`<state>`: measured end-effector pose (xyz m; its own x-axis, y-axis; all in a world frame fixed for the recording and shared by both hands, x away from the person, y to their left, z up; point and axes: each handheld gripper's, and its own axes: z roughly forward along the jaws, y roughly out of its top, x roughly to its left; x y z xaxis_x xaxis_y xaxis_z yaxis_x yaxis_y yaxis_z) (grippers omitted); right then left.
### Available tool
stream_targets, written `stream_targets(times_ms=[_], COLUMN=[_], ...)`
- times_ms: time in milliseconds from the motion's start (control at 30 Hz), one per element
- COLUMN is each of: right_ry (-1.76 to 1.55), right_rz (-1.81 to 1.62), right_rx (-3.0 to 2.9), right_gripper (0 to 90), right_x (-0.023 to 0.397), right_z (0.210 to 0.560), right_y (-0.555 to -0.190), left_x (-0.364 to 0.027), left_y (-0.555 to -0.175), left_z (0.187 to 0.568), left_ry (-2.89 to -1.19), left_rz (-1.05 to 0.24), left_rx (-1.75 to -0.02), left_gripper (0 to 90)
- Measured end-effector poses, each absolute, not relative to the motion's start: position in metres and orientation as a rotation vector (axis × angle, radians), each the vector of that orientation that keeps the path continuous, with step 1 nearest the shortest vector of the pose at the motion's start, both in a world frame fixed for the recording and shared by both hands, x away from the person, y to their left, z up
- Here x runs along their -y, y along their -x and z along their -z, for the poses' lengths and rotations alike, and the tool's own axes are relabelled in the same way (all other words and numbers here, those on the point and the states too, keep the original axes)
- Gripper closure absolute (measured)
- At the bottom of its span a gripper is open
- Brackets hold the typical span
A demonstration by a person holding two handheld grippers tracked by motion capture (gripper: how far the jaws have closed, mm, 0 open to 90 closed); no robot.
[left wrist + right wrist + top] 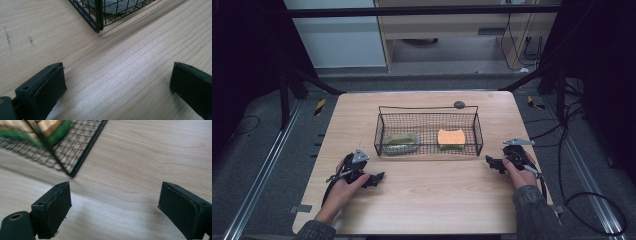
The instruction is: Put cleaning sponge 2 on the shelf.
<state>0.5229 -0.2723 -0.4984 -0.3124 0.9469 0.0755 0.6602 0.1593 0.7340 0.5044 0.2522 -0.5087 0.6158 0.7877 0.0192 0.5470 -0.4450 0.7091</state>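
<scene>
A black wire basket [428,107] stands in the middle of the wooden table [422,200]. Inside it lie a green and grey pad [400,142] at the left and an orange sponge [451,136] with a green underside at the right. My left gripper [376,179] rests low over the table in front of the basket's left corner [98,17], open, with bare wood between its jaws [117,75]. My right gripper [493,164] is just off the basket's right front corner [72,173], open and empty [116,192]. The sponge [53,128] shows blurred behind the wire.
A small dark round object [459,104] sits by the basket's back rim. Bare wood lies between the basket and the near table edge, where both hands are. Black frame struts [312,80] and cables [592,200] surround the table.
</scene>
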Motion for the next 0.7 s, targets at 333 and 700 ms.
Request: stream_targets(times_ms=[333,700], right_ry=[-1.585,-1.524], right_rz=[-0.941,-0.858], right_rx=[-1.996,-1.988], right_gripper=[7.0,3.2], right_x=[0.271,0.25], right_z=[0.508,0.512], right_y=[-0.53,-0.528], left_x=[-0.252,-0.253], left_y=[-0.505,-0.505], left_z=[0.509,0.509], left_ry=[-2.164,-2.17], left_rz=[-0.457,-0.457], left_rx=[-1.042,-1.03], left_gripper=[0.0,0.0])
